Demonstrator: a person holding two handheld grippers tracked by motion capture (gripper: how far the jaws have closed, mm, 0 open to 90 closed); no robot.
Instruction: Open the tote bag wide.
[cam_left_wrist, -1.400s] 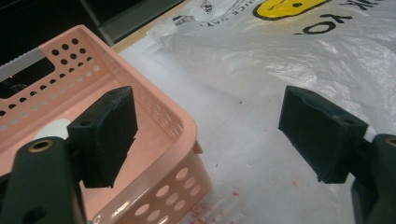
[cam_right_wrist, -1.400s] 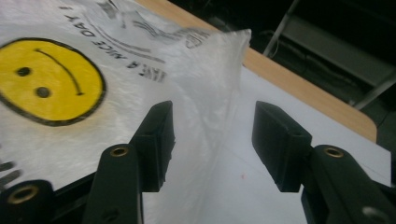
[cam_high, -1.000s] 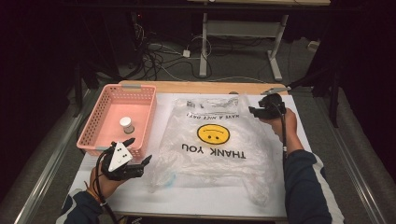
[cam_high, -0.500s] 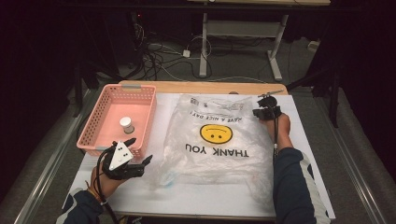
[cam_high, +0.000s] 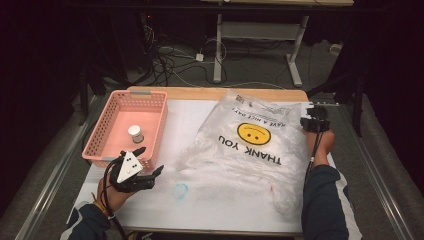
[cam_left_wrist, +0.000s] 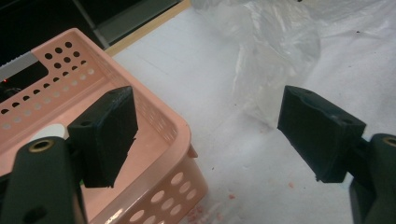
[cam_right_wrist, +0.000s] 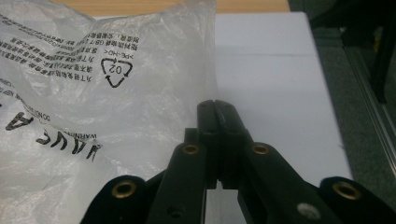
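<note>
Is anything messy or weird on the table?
Yes, a bit. The plastic bag lies crumpled, its smiley face and "THANK YOU" upside down from the person's side. Small reddish specks dot the white table beside the pink basket.

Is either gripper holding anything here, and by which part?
Right gripper is shut at the plastic bag's edge; whether film is pinched cannot be told. Left gripper is open, holding nothing.

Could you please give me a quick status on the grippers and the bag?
Left gripper open beside basket. Right gripper shut at bag edge. Nothing in the way.
</note>
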